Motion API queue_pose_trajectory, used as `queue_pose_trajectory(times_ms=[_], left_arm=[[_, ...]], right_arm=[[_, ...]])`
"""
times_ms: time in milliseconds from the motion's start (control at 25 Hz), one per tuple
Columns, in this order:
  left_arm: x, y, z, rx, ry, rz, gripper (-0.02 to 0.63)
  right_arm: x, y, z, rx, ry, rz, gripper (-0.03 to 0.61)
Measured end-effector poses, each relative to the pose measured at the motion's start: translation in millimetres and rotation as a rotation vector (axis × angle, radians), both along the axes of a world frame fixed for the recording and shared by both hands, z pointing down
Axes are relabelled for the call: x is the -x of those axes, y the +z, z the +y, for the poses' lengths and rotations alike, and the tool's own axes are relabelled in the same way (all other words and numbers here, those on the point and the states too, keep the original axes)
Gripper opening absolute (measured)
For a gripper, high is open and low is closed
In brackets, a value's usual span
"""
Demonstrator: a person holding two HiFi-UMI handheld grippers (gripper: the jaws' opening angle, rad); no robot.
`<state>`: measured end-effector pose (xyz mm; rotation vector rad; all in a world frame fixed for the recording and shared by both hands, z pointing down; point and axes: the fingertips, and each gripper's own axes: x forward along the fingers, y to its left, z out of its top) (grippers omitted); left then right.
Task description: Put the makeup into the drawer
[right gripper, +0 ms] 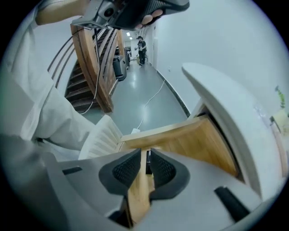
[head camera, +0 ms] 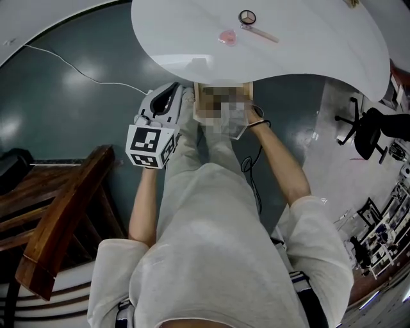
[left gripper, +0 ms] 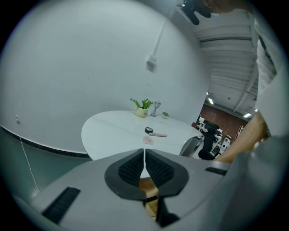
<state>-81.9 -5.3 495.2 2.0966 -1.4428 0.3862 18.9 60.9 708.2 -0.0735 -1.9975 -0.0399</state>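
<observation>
On the white oval table (head camera: pixel 320 45) lie a round black compact (head camera: pixel 247 17), a pink stick (head camera: pixel 261 33) and a small pink pad (head camera: pixel 227 36). The wooden drawer (head camera: pixel 200 96) under the table's near edge is pulled out. My left gripper (head camera: pixel 168 102) hangs just left of the drawer; its pads (left gripper: pixel 156 169) meet with nothing between them. In the right gripper view my right gripper (right gripper: pixel 145 155) points down over the drawer (right gripper: pixel 194 140), jaws a narrow slit apart. Through that slit a small dark item (right gripper: pixel 147 163) shows against the wood, not pinched. A blur hides this gripper in the head view.
A wooden staircase (head camera: pixel 57 211) stands at the left and a white cable (head camera: pixel 77 70) runs over the grey floor. A black office chair (head camera: pixel 371 131) is at the right. A potted plant (left gripper: pixel 142 109) and small ornaments sit at the table's far side.
</observation>
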Motion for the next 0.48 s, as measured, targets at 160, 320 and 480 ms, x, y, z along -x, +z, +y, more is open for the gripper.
queue_pose_trajectory(times_ms=[160,320,480], left_arm=[[-6,-11,-6,-0.016,0.014,-0.003,0.018],[-13,-17,-12,-0.029,0.030,-0.007,0.018],[-19,-22,-18,-0.034,0.046,-0.012,0.018]], right_arm=[[-6,-37,-15,-0.019,0.112,-0.076,0.003],[-15,-74,-26,-0.023,0.232,-0.161,-0.002],[-23,-114,-44,-0.028,0.378,-0.266,-0.002]])
